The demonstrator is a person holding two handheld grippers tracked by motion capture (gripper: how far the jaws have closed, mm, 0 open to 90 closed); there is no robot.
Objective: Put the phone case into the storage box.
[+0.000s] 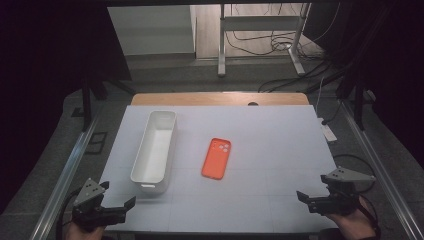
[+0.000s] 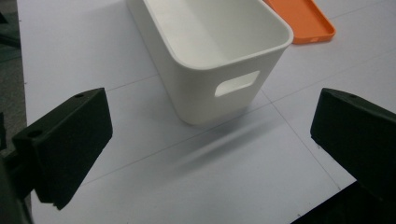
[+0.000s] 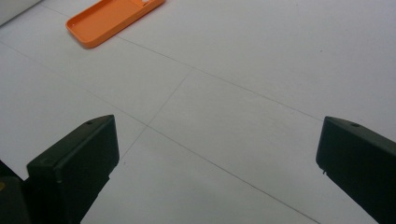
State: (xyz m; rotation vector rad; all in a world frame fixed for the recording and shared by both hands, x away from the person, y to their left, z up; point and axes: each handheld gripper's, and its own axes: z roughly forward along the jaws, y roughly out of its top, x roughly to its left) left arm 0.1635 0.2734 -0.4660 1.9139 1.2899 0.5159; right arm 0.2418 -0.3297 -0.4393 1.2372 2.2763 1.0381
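Grippers are resting at the near corners of the white table (image 1: 260,150), each held in one of the person's hands. Left gripper (image 1: 119,196) is sitting at the near left corner with its jaws standing wide apart and nothing between them. Right gripper (image 1: 311,191) is sitting at the near right corner, its jaws likewise standing wide apart and holding nothing.

White bin (image 1: 155,150) is lying just ahead of the left gripper, its long axis running away from that gripper. In the left gripper view the bin (image 2: 210,56) is standing upright and showing no contents, with a handle cutout (image 2: 236,84) in the short wall that is facing the jaws. Bin and jaws are staying apart; bare table surface (image 2: 187,177) is showing between them.

Orange phone case (image 1: 216,158) is lying flat on the table, ahead of the right gripper and well off toward its left, well apart from it. In the high view its camera cutout end is pointing away from the grippers. In the right gripper view the case (image 3: 112,18) is appearing at the upper left, well beyond the jaws, with its raised rim facing up. In the left gripper view the case (image 2: 303,18) is lying beyond the bin, toward the right, near the bin but not touching it.
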